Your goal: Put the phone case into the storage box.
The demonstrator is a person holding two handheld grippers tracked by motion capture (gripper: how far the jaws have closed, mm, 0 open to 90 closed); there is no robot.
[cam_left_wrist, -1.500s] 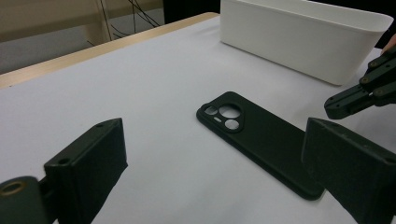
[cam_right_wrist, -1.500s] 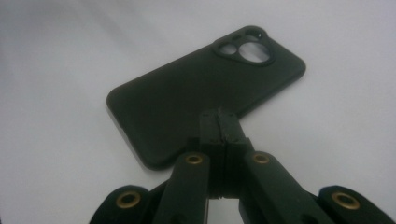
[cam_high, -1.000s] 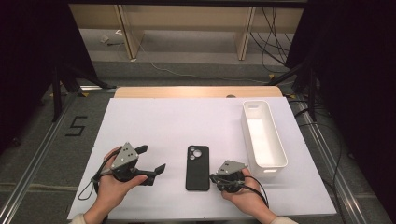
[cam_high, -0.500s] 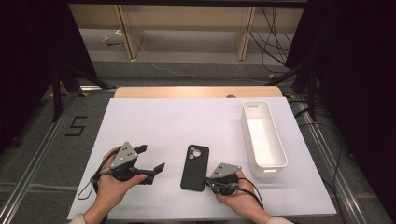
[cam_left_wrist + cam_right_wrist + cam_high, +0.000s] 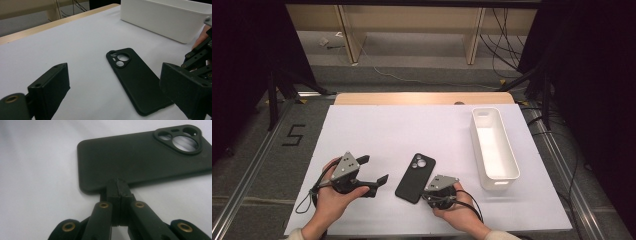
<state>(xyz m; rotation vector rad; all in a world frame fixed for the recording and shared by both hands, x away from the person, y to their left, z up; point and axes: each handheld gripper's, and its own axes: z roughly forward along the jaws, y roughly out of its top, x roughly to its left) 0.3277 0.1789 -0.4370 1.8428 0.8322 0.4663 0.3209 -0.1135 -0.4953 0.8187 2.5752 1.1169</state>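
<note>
Black phone case (image 5: 415, 178) near the table's (image 5: 377, 130) front edge could skid from my right gripper's (image 5: 117, 185) closed jaws nudging it, while my left gripper (image 5: 374, 172) gapes.

I see the phone case (image 5: 415, 178) lying flat on the desk (image 5: 412, 130), near its front edge. My left hand-held gripper (image 5: 374, 173) sits just left of the case; my right hand-held gripper (image 5: 430, 190) touches the case's near right edge. The bin (image 5: 512, 165) stands well right of the case.
</note>
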